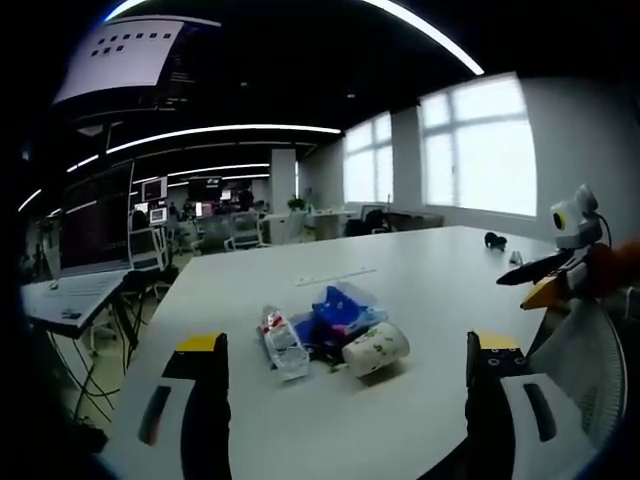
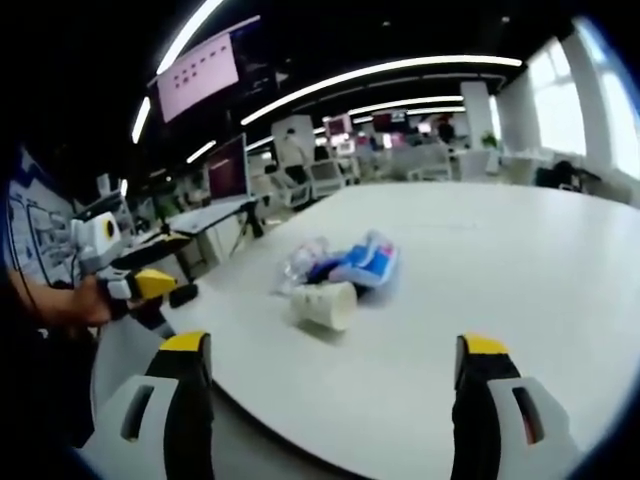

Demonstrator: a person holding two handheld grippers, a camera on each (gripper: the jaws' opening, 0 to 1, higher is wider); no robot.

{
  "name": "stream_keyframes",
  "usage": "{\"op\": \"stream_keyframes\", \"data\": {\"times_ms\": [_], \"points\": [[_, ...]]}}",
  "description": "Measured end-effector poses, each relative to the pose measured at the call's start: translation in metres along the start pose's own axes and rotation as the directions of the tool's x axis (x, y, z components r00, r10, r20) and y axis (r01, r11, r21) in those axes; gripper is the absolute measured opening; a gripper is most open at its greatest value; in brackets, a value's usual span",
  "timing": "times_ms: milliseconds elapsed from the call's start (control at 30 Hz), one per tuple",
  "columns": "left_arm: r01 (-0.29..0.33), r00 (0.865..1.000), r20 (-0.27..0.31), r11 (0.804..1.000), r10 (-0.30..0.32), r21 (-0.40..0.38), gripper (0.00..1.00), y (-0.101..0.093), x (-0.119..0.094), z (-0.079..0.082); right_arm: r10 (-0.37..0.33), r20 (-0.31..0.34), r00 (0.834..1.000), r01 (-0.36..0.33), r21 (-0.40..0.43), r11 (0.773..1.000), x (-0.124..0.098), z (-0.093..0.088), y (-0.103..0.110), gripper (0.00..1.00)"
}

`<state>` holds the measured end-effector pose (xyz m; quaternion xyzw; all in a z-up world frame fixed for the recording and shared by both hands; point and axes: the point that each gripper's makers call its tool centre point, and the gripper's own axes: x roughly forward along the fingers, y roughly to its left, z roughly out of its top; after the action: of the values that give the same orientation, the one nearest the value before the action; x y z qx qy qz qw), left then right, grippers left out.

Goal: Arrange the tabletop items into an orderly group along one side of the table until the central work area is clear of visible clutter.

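Both grippers' fingers (image 1: 205, 400) spread wide, paper cup (image 1: 376, 349) lying ahead between them.

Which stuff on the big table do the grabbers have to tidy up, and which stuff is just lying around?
To tidy:
- white paper cup, lying on its side
- blue packet
- clear plastic wrapper
- both open grippers, left gripper and right gripper, do the tidying

Just lying around:
- small dark things at the table's far edge
- laptop on the side desk
- office chairs far off
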<state>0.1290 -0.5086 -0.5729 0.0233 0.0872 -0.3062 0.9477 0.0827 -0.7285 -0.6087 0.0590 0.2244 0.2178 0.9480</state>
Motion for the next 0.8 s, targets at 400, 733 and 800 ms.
{"op": "stream_keyframes", "data": {"times_ms": [400,733,800], "points": [[-0.023,1.000,-0.007,1.000,0.022,-0.004,1.00,0.005,0.000,-0.001,0.017,-0.020,1.000,-0.017,0.021,1.000,0.005,-0.002,0.000,1.00],[-0.048,0.999,-0.019,0.999,0.048,-0.009,1.00,0.010,0.000,-0.003,0.059,-0.029,0.998,-0.058,0.036,0.998,0.014,0.000,0.000,1.00],[-0.040,0.999,-0.020,0.999,0.040,-0.001,1.00,0.008,0.000,-0.004,0.076,-0.028,0.997,-0.075,0.032,0.997,0.014,-0.001,0.003,1.00]]}}
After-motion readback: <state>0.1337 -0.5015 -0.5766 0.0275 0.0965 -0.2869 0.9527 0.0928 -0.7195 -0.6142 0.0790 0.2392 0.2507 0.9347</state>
